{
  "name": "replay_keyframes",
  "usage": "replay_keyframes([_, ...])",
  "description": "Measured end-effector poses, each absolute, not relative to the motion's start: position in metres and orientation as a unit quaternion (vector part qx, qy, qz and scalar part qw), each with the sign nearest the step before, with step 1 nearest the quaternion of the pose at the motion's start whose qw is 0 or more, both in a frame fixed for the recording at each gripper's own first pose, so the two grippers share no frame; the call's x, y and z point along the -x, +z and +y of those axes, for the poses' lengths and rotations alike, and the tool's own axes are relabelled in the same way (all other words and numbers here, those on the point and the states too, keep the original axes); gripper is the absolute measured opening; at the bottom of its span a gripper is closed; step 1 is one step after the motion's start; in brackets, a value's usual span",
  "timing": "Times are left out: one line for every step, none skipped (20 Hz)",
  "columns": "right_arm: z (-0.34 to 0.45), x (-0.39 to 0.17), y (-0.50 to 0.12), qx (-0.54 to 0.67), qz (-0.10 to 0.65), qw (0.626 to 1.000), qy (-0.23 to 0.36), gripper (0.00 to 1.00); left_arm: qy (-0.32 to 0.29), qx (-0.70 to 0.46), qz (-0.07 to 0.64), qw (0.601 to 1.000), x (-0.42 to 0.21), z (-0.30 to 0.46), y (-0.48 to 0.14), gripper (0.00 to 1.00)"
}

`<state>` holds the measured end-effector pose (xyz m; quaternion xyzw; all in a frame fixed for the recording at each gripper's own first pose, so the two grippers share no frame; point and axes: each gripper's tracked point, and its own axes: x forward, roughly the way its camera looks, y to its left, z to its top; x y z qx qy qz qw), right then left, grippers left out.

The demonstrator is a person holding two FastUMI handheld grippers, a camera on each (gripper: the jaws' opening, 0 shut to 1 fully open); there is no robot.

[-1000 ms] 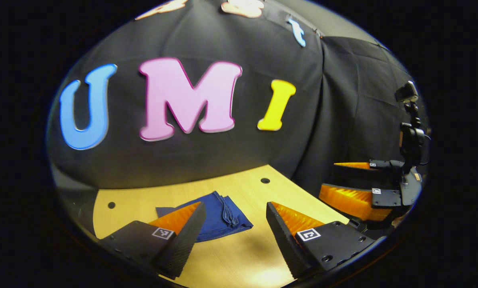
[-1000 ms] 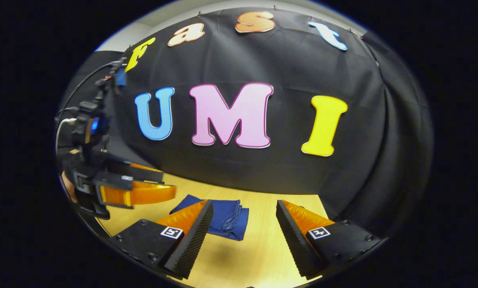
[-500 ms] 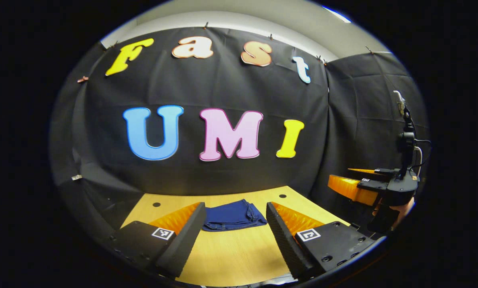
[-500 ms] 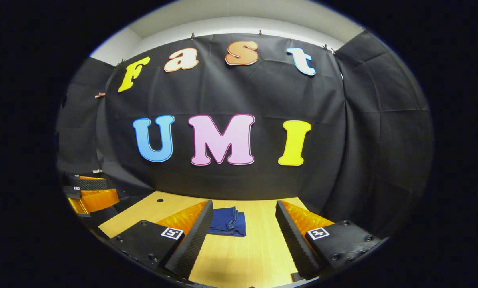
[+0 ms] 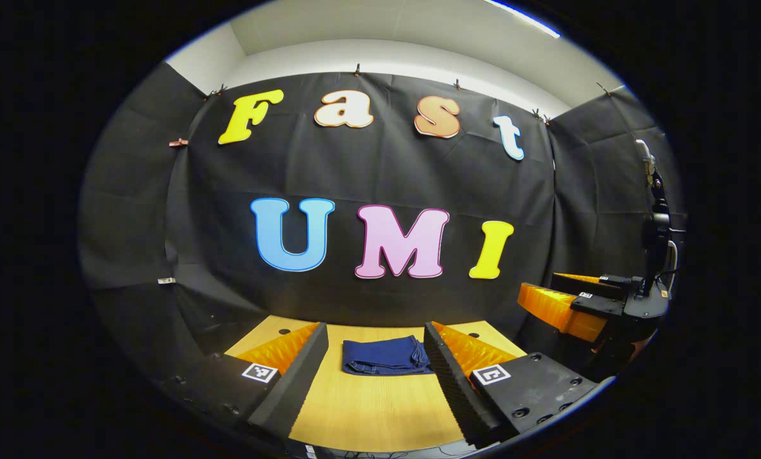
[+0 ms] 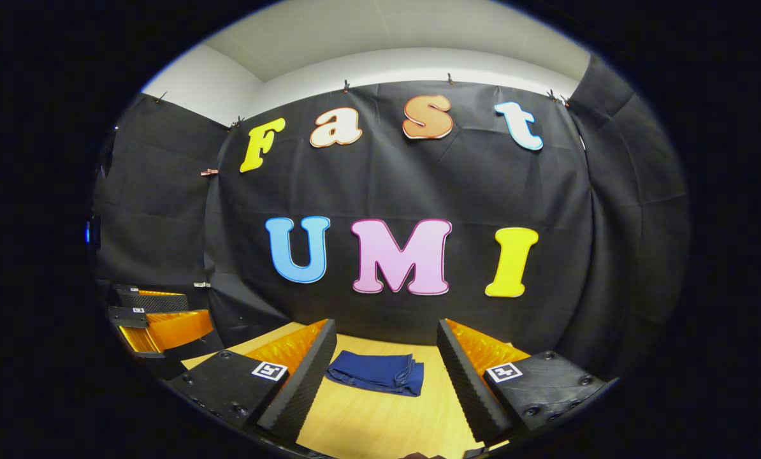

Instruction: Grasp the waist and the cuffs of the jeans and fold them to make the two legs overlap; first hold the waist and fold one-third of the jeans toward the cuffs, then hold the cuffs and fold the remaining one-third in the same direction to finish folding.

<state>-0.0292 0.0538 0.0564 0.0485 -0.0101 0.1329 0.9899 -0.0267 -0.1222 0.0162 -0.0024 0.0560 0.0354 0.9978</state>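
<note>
folded jeans (image 6: 376,373) on table (image 6: 380,427), r gripper (image 6: 385,350) fingers apart, holding nothing.

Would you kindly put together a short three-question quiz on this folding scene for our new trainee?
1. True or false: the left gripper is clamped on the jeans.
2. Multiple choice: the jeans lie A) spread flat at full length, B) as a compact folded bundle, C) hanging off the table.
3. Fill in: the right gripper has its fingers ____.

Key: 1 false; 2 B; 3 open, holding nothing.
</note>
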Motion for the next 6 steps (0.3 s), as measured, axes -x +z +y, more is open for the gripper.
replay_keyframes([0.049,0.029,0.052,-0.041,-0.011,0.99,0.133,0.97,0.048,0.003,0.062,0.997,0.03,-0.123,0.013,0.95])
replay_keyframes([0.047,0.029,0.048,-0.038,-0.007,0.99,0.138,0.97,0.056,0.008,0.068,0.996,0.033,-0.124,0.008,0.96])
replay_keyframes([0.046,0.032,0.047,-0.037,-0.009,0.989,0.142,0.97,0.054,0.013,0.066,0.996,0.036,-0.129,0.01,0.96])
replay_keyframes([0.043,0.032,0.049,-0.037,-0.014,0.989,0.142,0.97,0.051,0.015,0.063,0.997,0.036,-0.134,0.014,0.96])
replay_keyframes([0.038,0.032,0.05,-0.035,-0.017,0.99,0.138,0.97,0.056,0.01,0.066,0.996,0.038,-0.13,0.013,0.95])
replay_keyframes([0.038,0.032,0.048,-0.035,-0.016,0.99,0.135,0.96,0.06,0.005,0.067,0.996,0.04,-0.126,0.015,0.89])
